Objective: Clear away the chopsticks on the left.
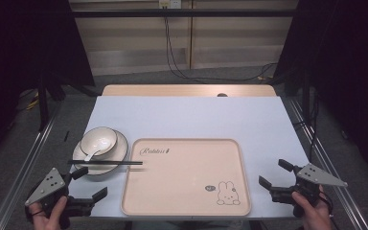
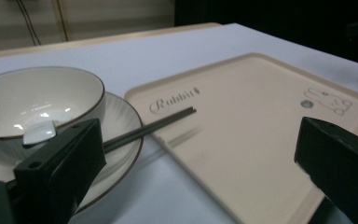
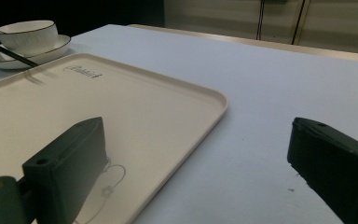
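Dim room, dark curtains left and right, cables on the floor beyond. Pale blue table (image 1: 187, 115) at centre frame.

- Tray (image 1: 187, 191), beige, rabbit print, lower centre, bare.
- Plate (image 1: 120, 151), white, left of centre, just beside the tray's left edge.
- Bowl (image 1: 98, 140), seated on the plate; spoon (image 1: 90, 154) inside, handle toward the lower rim.
- Chopsticks (image 1: 105, 163), dark pair, laid across the plate's near rim, long axis left to right, tips over the tray's left edge; probably propped there for easy pickup.
- Left gripper (image 1: 90, 184), lower left, jaws spread, holding nothing.
- Right gripper (image 1: 274, 178), lower right, jaws spread, holding nothing.
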The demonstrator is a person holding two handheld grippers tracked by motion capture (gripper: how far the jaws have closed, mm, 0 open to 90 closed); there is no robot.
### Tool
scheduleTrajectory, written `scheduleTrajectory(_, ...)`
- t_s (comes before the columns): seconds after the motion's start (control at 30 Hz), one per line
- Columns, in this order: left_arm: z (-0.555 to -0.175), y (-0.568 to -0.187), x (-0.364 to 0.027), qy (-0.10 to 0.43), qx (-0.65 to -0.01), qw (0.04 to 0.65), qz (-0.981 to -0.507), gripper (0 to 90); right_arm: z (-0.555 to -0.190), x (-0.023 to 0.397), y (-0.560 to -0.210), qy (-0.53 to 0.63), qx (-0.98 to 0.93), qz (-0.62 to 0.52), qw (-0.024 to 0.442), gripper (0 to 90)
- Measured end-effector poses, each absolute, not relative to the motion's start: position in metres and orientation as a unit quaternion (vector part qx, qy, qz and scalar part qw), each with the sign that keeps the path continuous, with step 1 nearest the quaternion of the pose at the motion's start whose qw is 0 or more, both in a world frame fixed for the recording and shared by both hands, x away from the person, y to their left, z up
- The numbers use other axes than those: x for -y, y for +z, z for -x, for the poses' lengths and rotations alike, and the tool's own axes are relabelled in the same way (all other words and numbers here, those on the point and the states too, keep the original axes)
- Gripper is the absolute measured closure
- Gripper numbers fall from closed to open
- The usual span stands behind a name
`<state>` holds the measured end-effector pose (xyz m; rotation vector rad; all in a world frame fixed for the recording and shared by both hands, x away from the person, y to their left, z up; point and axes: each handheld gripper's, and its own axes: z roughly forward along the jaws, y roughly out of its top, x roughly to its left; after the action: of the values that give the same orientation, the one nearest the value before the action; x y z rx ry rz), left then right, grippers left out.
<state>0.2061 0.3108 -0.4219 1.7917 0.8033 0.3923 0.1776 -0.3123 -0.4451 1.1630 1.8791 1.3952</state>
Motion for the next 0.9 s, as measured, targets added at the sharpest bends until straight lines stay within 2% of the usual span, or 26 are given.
scheduleTrajectory(0.5,-0.238,-0.419,-0.349,0.126,-0.329,0.512,-0.783,4.9,-0.178,0.311,-0.445,0.514,-0.696,-0.428,0.262,4.1)
scheduleTrajectory(0.63,-0.258,-0.423,-0.363,0.115,-0.326,0.477,-0.808,11.3,-0.178,0.311,-0.445,0.515,-0.697,-0.426,0.261,4.1)
scheduleTrajectory(0.9,-0.279,-0.433,-0.373,0.108,-0.312,0.457,-0.826,15.4,-0.179,0.311,-0.445,0.513,-0.698,-0.426,0.261,4.1)
